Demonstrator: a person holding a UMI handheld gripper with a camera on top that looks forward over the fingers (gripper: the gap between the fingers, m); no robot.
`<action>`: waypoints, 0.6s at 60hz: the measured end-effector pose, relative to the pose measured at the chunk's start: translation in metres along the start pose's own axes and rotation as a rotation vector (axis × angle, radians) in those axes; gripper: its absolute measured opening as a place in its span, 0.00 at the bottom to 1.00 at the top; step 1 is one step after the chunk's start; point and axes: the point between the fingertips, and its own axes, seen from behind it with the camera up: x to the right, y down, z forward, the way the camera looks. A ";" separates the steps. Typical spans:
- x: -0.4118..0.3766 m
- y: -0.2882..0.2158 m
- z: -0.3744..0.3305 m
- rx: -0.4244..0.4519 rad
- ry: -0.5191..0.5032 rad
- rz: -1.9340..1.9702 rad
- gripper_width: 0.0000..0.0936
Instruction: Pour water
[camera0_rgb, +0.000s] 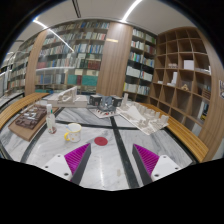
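Observation:
My gripper (112, 157) hovers above a white table (120, 170) with dark stripes. Its fingers are open, magenta pads (77, 157) wide apart, and nothing is between them. Just ahead of the fingers, slightly left, a small red round thing (101, 141) lies flat on the table. Further left stands a pale cup (73, 131). Beyond the cup is an upright bottle (51, 120) with a dark cap; whether it holds water I cannot tell.
Boxes and papers (105, 103) clutter the far end of the table, with white sheets (150, 122) at the right. A wooden bench (190, 138) runs along the right side. Tall bookshelves (85, 55) and a cubby shelf (185, 70) line the walls.

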 end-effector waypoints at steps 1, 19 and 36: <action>0.000 0.001 0.000 -0.002 -0.001 -0.001 0.91; -0.083 0.062 0.018 -0.082 -0.089 -0.013 0.91; -0.251 0.072 0.062 -0.055 -0.280 -0.021 0.91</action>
